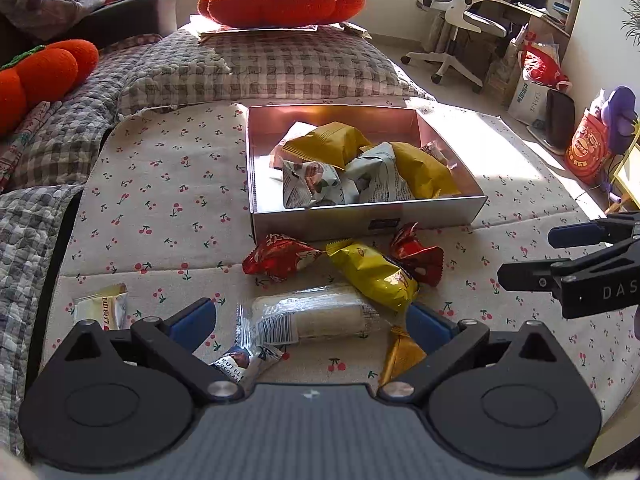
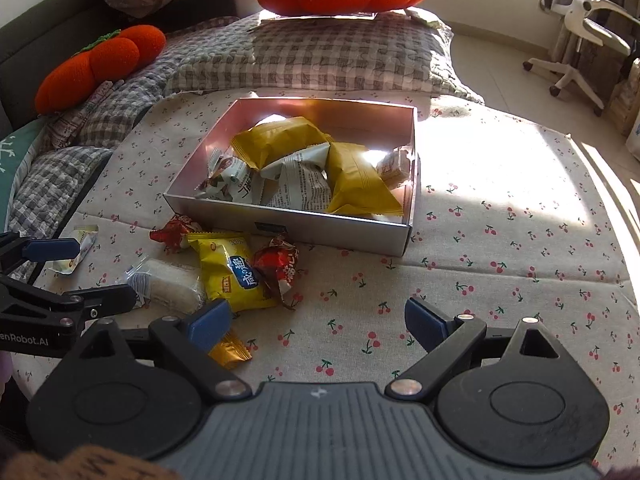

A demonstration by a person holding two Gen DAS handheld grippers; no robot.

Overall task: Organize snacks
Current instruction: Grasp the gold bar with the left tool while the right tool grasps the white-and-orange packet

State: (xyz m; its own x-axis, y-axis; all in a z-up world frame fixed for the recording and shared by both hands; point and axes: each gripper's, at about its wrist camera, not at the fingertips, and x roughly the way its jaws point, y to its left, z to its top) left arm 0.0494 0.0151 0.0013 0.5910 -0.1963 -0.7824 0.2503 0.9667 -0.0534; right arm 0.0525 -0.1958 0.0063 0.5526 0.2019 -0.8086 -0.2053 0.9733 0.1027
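We hold the left claw (image 1: 310, 322) spread wide, straddling the clear-wrapped white rice cracker (image 1: 316, 317); next, clamp and lift it into the silver rectangular box (image 1: 360, 218). Right claw (image 2: 318, 326) is opening, empty.

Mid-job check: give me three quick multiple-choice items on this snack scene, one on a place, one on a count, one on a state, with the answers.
1. Where does the clear-wrapped white rice cake lie?
A. in the silver box
B. on the cherry-print cloth, in front of the box
C. on the orange cushion

2. How many red-wrapped snacks lie outside the open silver rectangular box?
A. none
B. two
C. four

3. How does the left claw stand?
A. open, gripping nothing
B. shut on a yellow packet
C. shut on the box wall

Answers: 1 B, it rests on the cherry-print cloth below the box wall. 2 B, one red snack and another flank the yellow packet. 3 A, both blue pads stand wide apart.
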